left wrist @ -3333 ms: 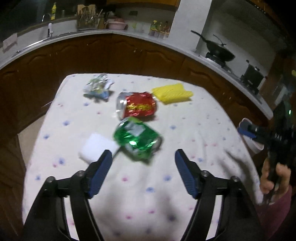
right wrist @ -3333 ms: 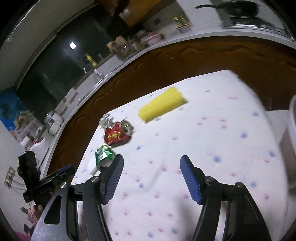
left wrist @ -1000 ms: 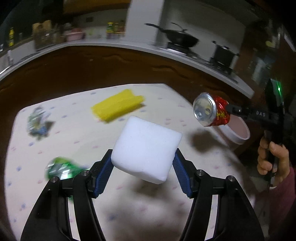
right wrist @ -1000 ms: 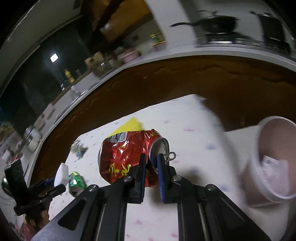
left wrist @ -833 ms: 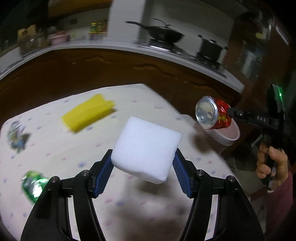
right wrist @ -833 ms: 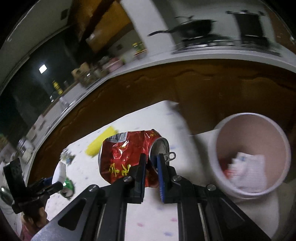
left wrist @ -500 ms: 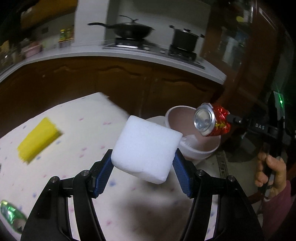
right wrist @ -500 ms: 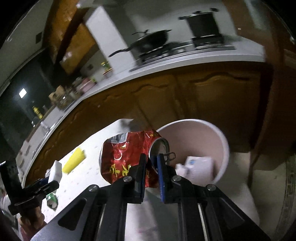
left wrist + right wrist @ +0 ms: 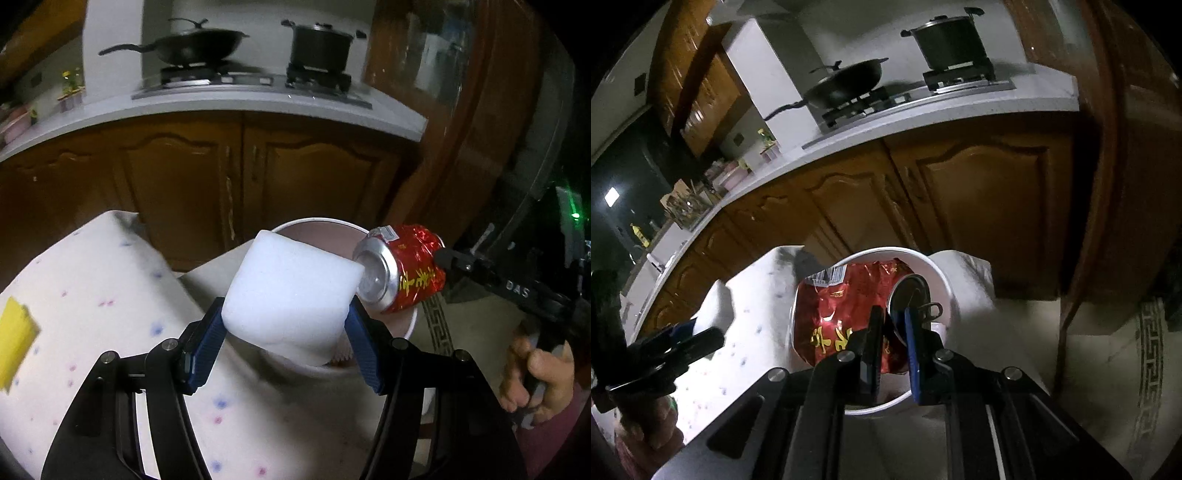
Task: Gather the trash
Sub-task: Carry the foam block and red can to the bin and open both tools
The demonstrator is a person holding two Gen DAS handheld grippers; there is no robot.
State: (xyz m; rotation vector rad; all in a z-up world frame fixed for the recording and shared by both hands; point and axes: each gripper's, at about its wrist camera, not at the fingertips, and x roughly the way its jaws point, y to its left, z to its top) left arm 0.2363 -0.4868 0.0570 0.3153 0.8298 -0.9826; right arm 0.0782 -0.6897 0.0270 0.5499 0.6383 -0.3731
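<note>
Left hand-held gripper clamped white foam block between blue pads, held just before pale bin. Right hand-held gripper, jaws nearly closed, pinched rim of crushed red can directly over bin. Can bore gold Chinese characters, barcode label. Gripper body lettered "DAS". Yellow sponge lay far left on dotted cloth.

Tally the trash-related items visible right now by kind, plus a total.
Crushed red can, held by the right gripper: 1
White foam block, held by the left gripper: 1
Yellow sponge on the table: 1
White bin: 1
Total: 4
</note>
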